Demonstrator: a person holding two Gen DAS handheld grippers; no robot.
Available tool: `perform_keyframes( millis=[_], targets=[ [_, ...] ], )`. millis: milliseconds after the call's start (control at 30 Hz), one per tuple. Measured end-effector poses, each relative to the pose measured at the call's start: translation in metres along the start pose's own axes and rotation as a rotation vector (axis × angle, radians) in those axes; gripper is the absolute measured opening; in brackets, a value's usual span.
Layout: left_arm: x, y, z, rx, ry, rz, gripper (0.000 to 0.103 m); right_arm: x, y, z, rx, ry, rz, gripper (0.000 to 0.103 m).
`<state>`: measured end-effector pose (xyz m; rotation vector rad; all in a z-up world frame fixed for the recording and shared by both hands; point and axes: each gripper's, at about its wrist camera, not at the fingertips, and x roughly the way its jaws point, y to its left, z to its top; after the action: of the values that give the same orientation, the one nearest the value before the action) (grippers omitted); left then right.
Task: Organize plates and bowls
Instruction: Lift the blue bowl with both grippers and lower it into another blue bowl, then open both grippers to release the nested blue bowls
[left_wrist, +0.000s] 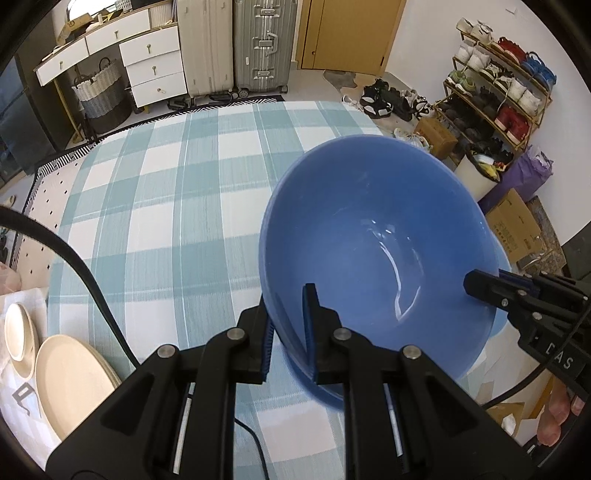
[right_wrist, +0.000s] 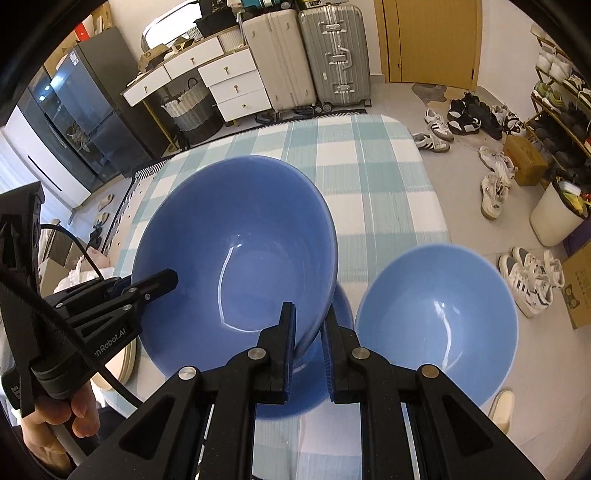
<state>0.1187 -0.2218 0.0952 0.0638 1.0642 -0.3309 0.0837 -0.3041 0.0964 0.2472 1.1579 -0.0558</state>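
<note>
A large blue bowl (left_wrist: 373, 236) hangs tilted above the checked tablecloth (left_wrist: 166, 184), held from both sides. My left gripper (left_wrist: 288, 317) is shut on its near rim, one finger inside the bowl and one outside. My right gripper (left_wrist: 476, 286) pinches the opposite rim. In the right wrist view that gripper (right_wrist: 309, 321) clamps the same bowl (right_wrist: 236, 251) at its right wall, and the left gripper (right_wrist: 162, 280) reaches in from the left. A second blue bowl (right_wrist: 439, 325) stands on the table to the right. Another blue dish (right_wrist: 288, 404) lies partly hidden beneath the held bowl.
Cream plates (left_wrist: 70, 380) and a smaller cream dish (left_wrist: 18, 336) sit at the table's left edge on a white cloth. A black cable (left_wrist: 85, 266) crosses the cloth. Beyond the table stand suitcases (left_wrist: 258, 44), a drawer unit (left_wrist: 155, 66) and a shoe rack (left_wrist: 498, 92).
</note>
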Motion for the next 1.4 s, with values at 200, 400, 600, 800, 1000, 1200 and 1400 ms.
perform_keyframes(
  millis=[200, 400, 600, 800, 1000, 1200, 1400],
  targets=[
    [0.009, -0.001, -0.025, 0.004, 0.031, -0.002, 0.012, 0.007, -0.001, -0.021, 0.003, 0.026, -0.007, 0.013],
    [0.028, 0.000, -0.036, 0.008, 0.064, -0.006, 0.012, 0.023, -0.004, -0.033, 0.006, 0.065, -0.022, 0.013],
    [0.046, 0.003, -0.039, 0.015, 0.089, -0.006, 0.012, 0.036, -0.005, -0.039, -0.009, 0.096, -0.043, 0.014],
    [0.049, 0.003, -0.037, 0.035, 0.095, 0.008, 0.012, 0.043, -0.003, -0.040, -0.032, 0.128, -0.068, 0.016],
    [0.045, 0.011, -0.035, 0.027, 0.089, 0.030, 0.013, 0.035, -0.012, -0.040, -0.012, 0.111, -0.096, 0.025],
    [0.036, 0.027, -0.032, -0.008, 0.072, 0.032, 0.054, 0.022, -0.021, -0.042, 0.027, 0.090, -0.065, 0.039],
    [0.026, 0.034, -0.034, -0.024, 0.078, 0.018, 0.077, 0.011, -0.020, -0.044, 0.048, 0.074, -0.028, 0.057]
  ],
)
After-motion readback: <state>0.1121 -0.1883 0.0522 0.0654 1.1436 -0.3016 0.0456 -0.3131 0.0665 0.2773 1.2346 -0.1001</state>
